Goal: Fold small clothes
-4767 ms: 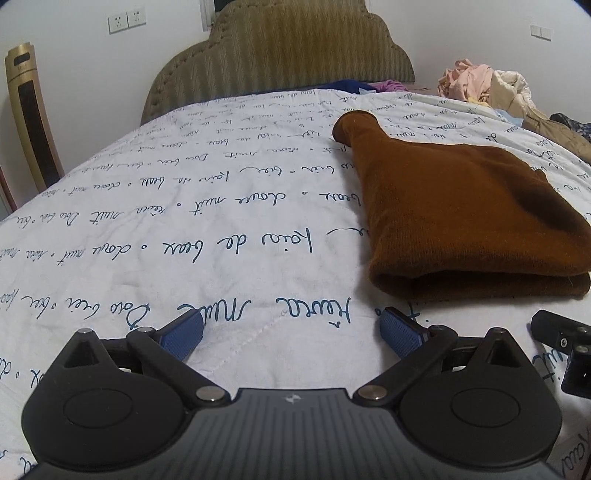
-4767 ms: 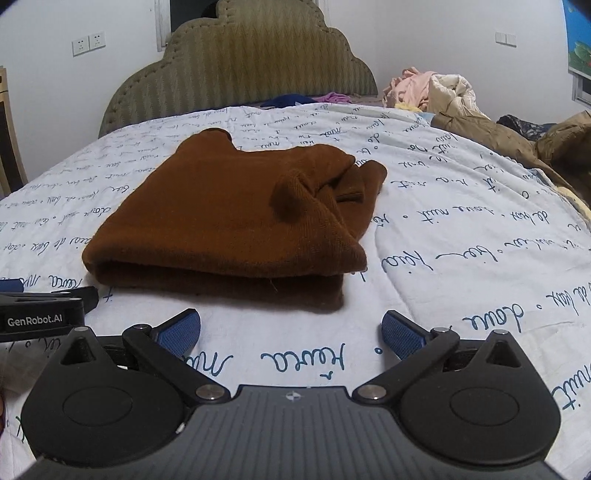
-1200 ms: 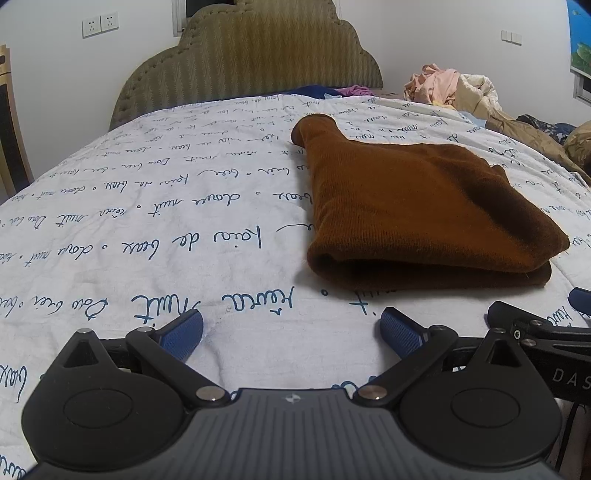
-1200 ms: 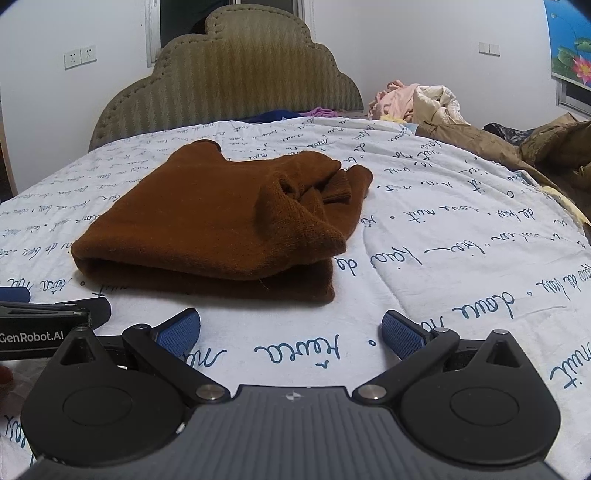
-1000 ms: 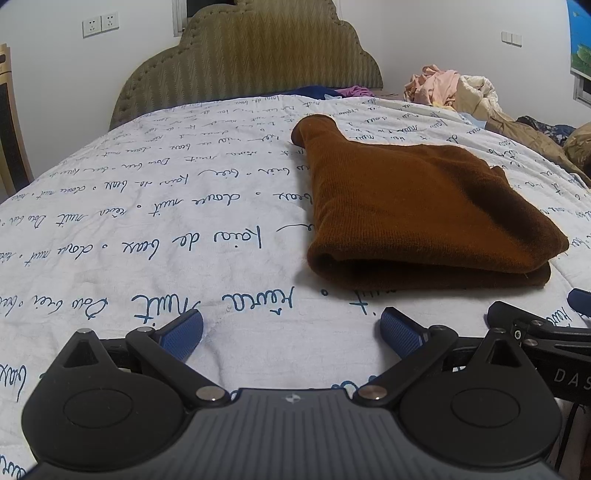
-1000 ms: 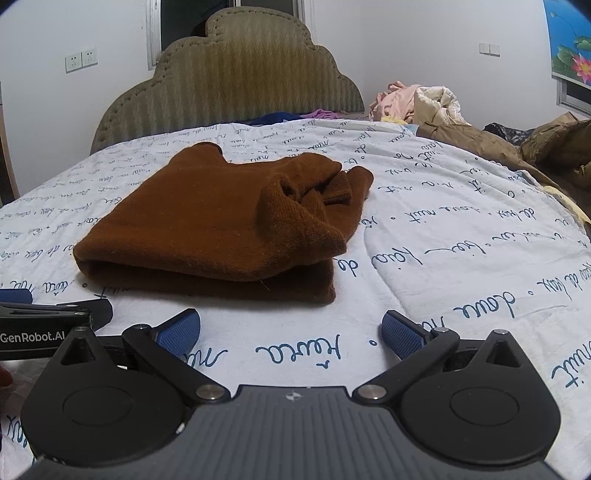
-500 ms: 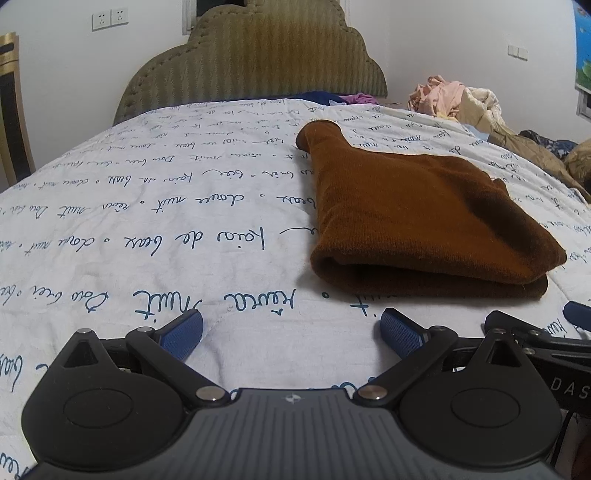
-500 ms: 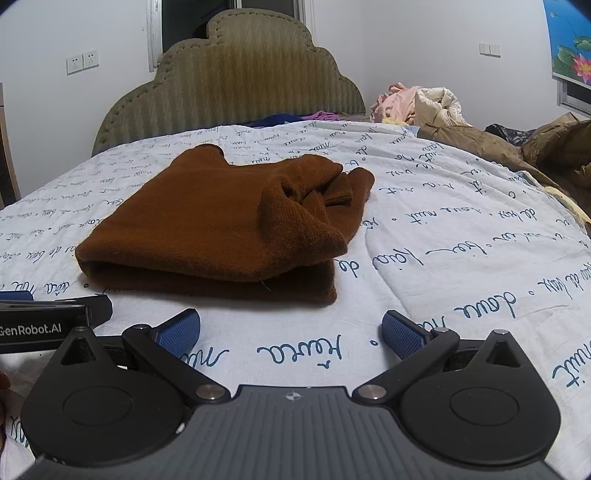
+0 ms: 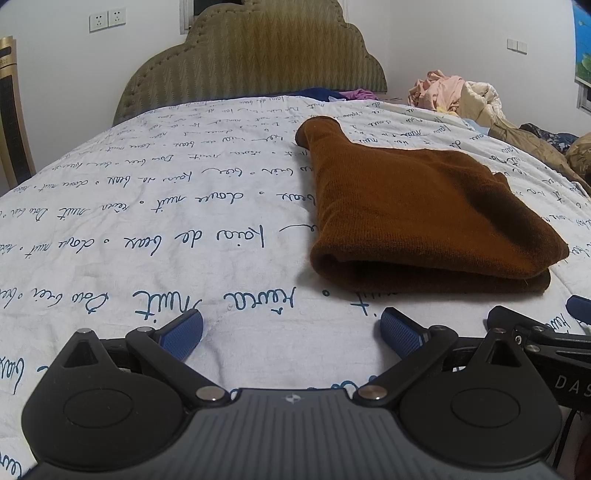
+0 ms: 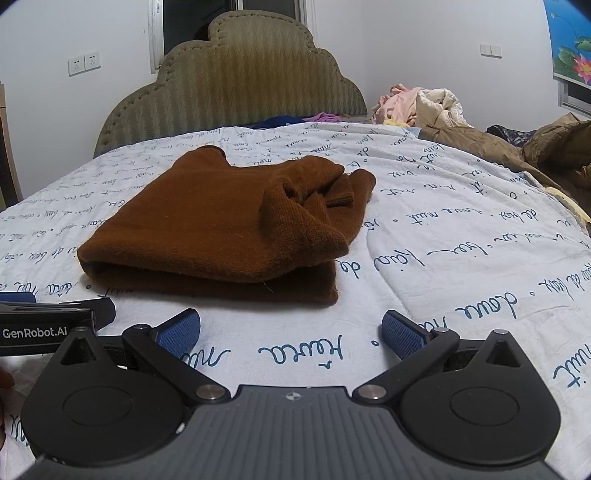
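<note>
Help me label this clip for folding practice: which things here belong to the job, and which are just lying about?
Job: brown knit garment, folded on the bedspread; left gripper and right gripper, both open and empty.

Lying about: clothes heap, brown jacket, headboard, wall sockets.

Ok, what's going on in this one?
A person holds two grippers low over a bed. A brown knit garment lies folded on the printed bedspread, its right end bunched. The left gripper and right gripper are both open, short of the garment, holding nothing.
</note>
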Available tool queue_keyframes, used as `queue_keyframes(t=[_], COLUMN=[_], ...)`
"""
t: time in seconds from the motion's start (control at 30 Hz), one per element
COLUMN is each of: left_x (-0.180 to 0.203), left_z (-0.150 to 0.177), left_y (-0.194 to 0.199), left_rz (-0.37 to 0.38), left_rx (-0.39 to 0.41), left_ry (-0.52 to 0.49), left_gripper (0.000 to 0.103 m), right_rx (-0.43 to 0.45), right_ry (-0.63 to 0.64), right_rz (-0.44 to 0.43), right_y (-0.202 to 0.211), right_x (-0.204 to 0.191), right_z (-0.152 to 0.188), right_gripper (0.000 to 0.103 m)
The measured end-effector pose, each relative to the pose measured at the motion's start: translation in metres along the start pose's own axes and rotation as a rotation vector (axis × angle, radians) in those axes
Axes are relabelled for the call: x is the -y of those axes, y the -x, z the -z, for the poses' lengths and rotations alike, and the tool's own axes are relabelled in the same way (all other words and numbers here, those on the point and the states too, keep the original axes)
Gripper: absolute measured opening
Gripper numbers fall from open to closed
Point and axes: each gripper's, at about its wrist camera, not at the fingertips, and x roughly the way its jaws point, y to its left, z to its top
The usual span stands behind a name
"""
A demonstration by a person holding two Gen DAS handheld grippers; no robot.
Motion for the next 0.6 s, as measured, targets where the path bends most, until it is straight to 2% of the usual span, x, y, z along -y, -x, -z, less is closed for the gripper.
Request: queue_keyframes(t=[0.6], left_x=[0.0046], left_z=[0.0004], left_y=[-0.0010], left_rz=[-0.015], left_rx=[-0.003], left_ry=[-0.017], left_gripper=[0.103], right_rx=[0.000], right_ry=[0.006], right_rz=[-0.001], right_y=[0.0001], right_x=[-0.0006], right_z=[0.0003], right_gripper=[0.103])
